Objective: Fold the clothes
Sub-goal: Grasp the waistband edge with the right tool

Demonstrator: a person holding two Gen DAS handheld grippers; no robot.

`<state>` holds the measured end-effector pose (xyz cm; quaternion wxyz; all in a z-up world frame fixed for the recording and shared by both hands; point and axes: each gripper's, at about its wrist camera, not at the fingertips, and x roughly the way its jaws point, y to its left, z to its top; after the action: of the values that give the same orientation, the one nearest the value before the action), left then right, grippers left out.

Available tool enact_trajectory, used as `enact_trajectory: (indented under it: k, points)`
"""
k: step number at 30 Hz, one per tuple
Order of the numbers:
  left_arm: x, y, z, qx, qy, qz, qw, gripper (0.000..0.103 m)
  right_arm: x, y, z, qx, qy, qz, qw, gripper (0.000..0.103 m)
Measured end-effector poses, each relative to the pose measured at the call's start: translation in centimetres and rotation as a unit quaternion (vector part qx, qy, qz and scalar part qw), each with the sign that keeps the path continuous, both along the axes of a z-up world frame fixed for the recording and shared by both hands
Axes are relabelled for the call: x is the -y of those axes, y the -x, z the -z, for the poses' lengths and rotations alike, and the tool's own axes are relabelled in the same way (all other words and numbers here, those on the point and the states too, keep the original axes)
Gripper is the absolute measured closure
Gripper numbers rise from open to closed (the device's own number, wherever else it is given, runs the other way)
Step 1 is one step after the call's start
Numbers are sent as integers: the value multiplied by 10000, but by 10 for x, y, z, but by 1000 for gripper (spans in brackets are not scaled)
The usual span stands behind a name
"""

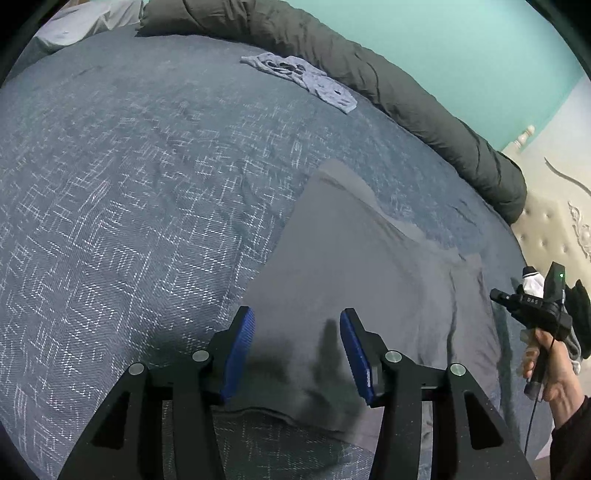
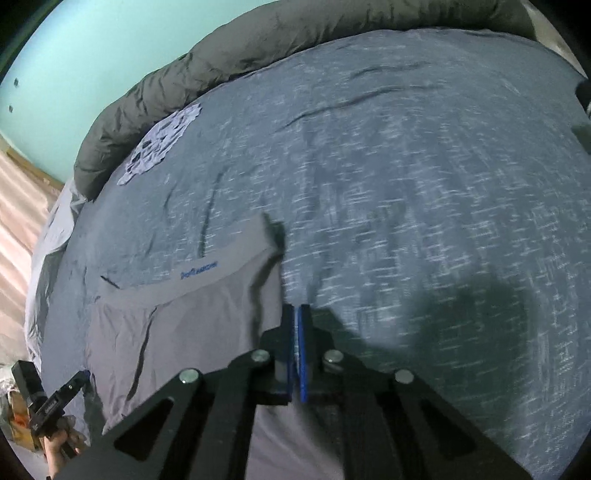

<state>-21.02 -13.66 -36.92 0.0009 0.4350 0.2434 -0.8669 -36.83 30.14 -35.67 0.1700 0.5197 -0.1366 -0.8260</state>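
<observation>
A plain grey garment (image 1: 351,266) lies flat on the bed; its waistband carries blue lettering (image 2: 199,274). My left gripper (image 1: 297,314) hovers over the garment's near hem, open, with nothing between its blue pads (image 1: 240,354). My right gripper (image 2: 298,306) is shut, its pads together at the garment's right edge (image 2: 275,280). No cloth shows between them. In the left wrist view the right gripper (image 1: 496,295) sits at the cloth's far right side, held by a hand (image 1: 550,373). The left gripper (image 2: 79,380) appears low on the left in the right wrist view.
The bed has a blue-grey woven cover (image 1: 129,203). A pale patterned garment (image 1: 299,79) lies at the far side beside a rolled dark grey duvet (image 1: 406,96). A cream tufted headboard (image 1: 554,221) stands on the right, and a white pillow (image 1: 74,22) lies far left.
</observation>
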Motion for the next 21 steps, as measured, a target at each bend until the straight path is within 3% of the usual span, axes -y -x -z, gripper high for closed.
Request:
enact_trajectory:
  k: [6,8,9,13,15,16,17,21]
  points:
    - [1,-1,1,-8,-42,0,10000,51,-1,1,-1,-20,445,-65,9990,100]
    - [2,-1,1,-11,-59,-6,10000,51,4,3,3,88,332,-111,9993,83]
    - [2,-2,1,-14,-54,-5,10000,51,7,4,4,132,275,-135,9994,83]
    - [2,-3,0,-19,-61,-15,10000,51,17,6,5,117,232,-266,9993,83]
    - [1,-3,-1,-15,-56,-9,10000,51,25,6,6,100,43,-367,9993,89]
    - [1,-3,-1,-17,-62,-15,10000,51,29,5,6,84,-54,-440,9990,98]
    - [2,-3,-1,-18,-67,-22,10000,51,31,5,5,54,-116,-477,9988,101]
    - [2,-3,-1,-18,-92,-40,9999,51,25,6,2,-54,-23,-295,9995,102]
